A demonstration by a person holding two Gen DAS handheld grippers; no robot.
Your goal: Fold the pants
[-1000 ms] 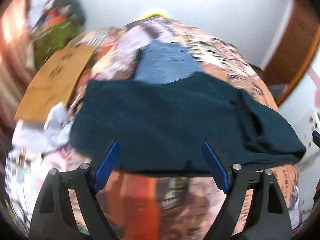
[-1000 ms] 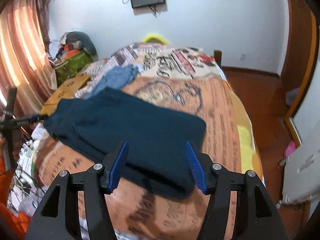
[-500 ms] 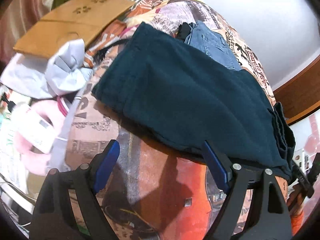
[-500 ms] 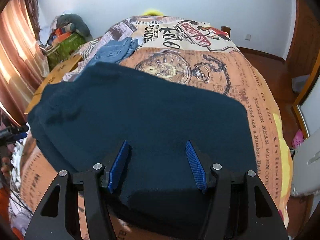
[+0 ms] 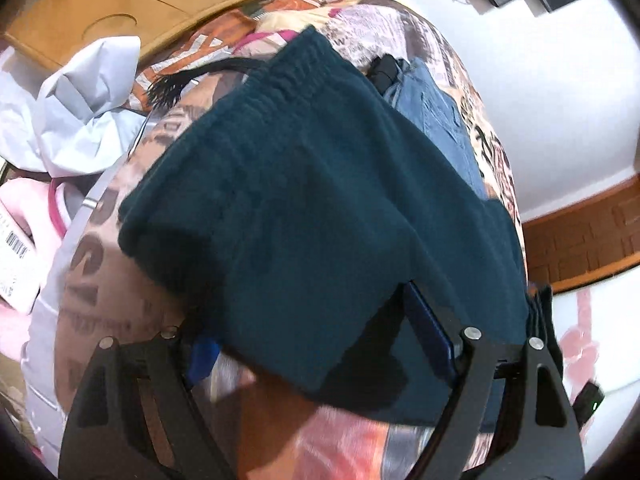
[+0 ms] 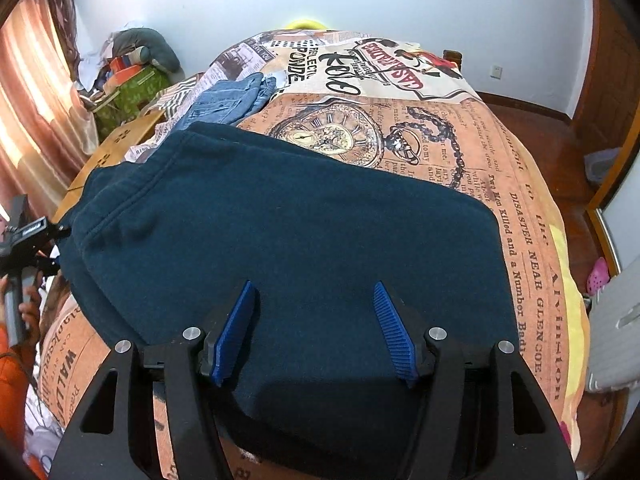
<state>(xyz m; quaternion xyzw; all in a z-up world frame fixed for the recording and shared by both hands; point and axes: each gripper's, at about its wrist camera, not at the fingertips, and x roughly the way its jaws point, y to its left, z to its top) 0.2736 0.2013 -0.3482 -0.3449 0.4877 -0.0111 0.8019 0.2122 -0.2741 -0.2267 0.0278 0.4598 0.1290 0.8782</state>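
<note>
Dark teal fleece pants (image 6: 288, 240) lie on the newspaper-print bedspread (image 6: 520, 184), already doubled into a broad flat slab: stacked layer edges show at the end towards the left gripper, and a gathered elastic waistband (image 5: 280, 80) lies at the far corner in the left wrist view. Judged state: at least one fold made, none visibly in hand now.

Right gripper (image 6: 316, 332): jaws apart over the near part of the slab, cloth spread beneath and between the blue pads, neither pad pressing on it. Released. Jaws have just been opening a little.

Left gripper (image 5: 320, 336): jaws wide, set astride the near corner of the pants. Cloth drapes over the left pad and hides most of it; the right pad lies against the fabric edge. No pinch visible, so read as released, with the jaws just drawing in slightly.

Beyond both jaws: folded blue denim jeans (image 6: 228, 100), touching the far edge of the pants.

Remaining, as judged: grip both near corners, carry them across for a further fold, smooth.
</note>
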